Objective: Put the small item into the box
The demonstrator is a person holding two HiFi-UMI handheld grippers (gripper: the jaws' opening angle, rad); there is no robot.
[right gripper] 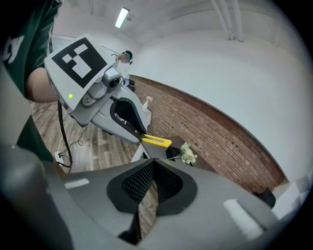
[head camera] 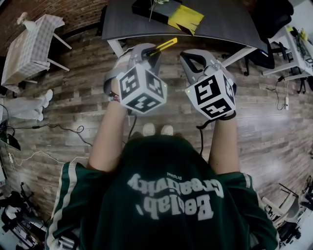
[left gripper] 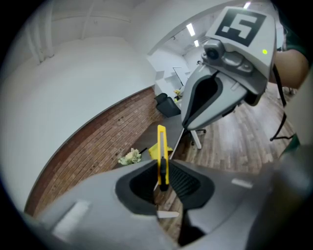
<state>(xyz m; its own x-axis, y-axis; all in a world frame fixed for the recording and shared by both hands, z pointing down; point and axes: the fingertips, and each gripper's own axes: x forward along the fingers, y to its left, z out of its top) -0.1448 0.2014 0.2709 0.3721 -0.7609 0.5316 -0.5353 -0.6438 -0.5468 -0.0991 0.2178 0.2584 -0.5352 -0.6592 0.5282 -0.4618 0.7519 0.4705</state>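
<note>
Right now my left gripper [head camera: 149, 52] pinches a yellow utility knife [head camera: 167, 46] between its jaws. In the left gripper view the knife stands upright in the centre of the frame, its far end poking out past the jaw tips. My right gripper [head camera: 186, 57] sits just beside the left one, its jaws pressed together with nothing between them. Both hang over the wooden floor [head camera: 274, 127] in the middle of the head view. The black box [head camera: 146, 8], with a yellow flap [head camera: 186, 19] next to it, lies on the dark table [head camera: 220, 22] at the top centre, apart from the knife.
</note>
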